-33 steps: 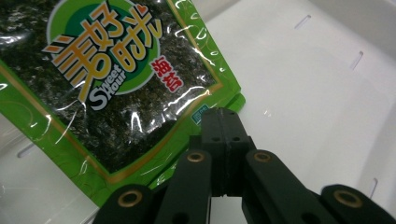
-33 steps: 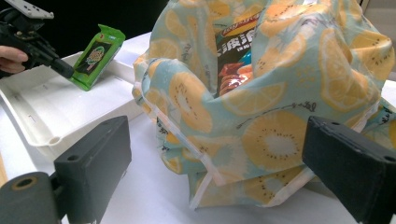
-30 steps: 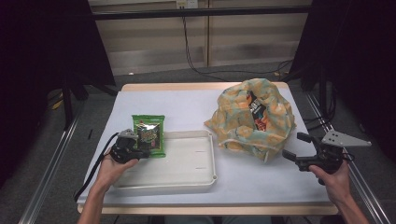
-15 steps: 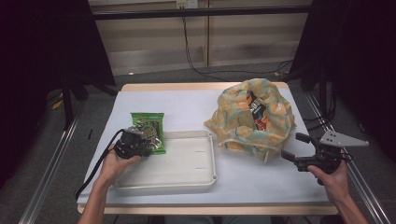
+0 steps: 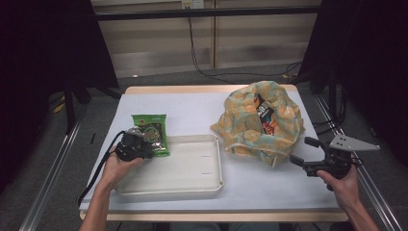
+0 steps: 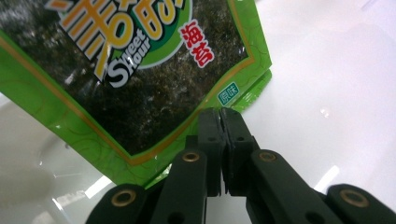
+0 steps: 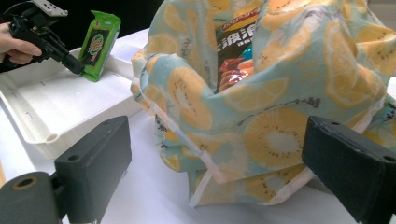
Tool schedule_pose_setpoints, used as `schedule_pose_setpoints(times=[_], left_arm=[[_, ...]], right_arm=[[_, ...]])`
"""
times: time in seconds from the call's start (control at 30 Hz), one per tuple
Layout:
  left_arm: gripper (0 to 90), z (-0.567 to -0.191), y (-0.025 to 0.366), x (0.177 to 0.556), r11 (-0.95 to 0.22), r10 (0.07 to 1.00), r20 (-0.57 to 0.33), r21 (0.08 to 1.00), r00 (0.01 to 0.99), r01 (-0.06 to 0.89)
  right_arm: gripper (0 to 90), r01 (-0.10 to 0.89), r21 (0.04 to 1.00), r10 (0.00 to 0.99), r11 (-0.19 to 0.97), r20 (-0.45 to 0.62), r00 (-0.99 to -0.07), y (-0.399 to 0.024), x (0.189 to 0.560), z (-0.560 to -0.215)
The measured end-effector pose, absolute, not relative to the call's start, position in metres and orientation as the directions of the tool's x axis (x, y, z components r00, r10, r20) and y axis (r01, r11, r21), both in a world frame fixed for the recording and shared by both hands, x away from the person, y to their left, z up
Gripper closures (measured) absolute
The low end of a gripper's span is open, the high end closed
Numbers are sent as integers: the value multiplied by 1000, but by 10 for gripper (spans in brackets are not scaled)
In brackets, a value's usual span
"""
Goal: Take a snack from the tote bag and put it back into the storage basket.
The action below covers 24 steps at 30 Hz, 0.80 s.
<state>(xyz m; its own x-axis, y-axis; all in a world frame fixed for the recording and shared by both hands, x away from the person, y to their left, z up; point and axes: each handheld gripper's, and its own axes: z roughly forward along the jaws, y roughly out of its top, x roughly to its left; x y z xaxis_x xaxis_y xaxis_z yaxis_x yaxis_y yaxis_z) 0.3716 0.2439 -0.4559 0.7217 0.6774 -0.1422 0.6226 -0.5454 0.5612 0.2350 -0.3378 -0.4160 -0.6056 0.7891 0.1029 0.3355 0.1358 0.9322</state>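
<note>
Leaning over the tray's far left rim, the green packet sits a little farther left and lower than a second ago, its bottom corner pinched between the left gripper's closed jaws; in the left gripper view the jaws meet on the packet's edge seal. The left hand has drawn slightly toward the table's near edge since the earlier frames. The right gripper stands much where it was, jaws wide open with nothing between them, just beside the bag.

Counted: one green packet, one white tray, one fruit-print bag, two grippers, two hands.

The packet's lower part is hidden behind the left gripper in the high view, and its top is cut off in the left gripper view. Inside the bag a dark snack pack shows partly; whatever lies deeper is covered by cloth. The right hand runs off the bottom edge.
</note>
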Motion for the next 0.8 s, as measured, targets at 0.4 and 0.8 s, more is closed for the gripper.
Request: schedule_pose_setpoints(times=[0.4, 0.8], left_arm=[[793, -438, 252, 351, -490, 667, -163, 638, 727, 593], [656, -423, 244, 321, -404, 659, -179, 735, 731, 544]], right_arm=[[159, 335, 932, 785, 140, 102, -611, -338, 236, -415], [357, 318, 936, 780, 150, 85, -620, -336, 248, -406]])
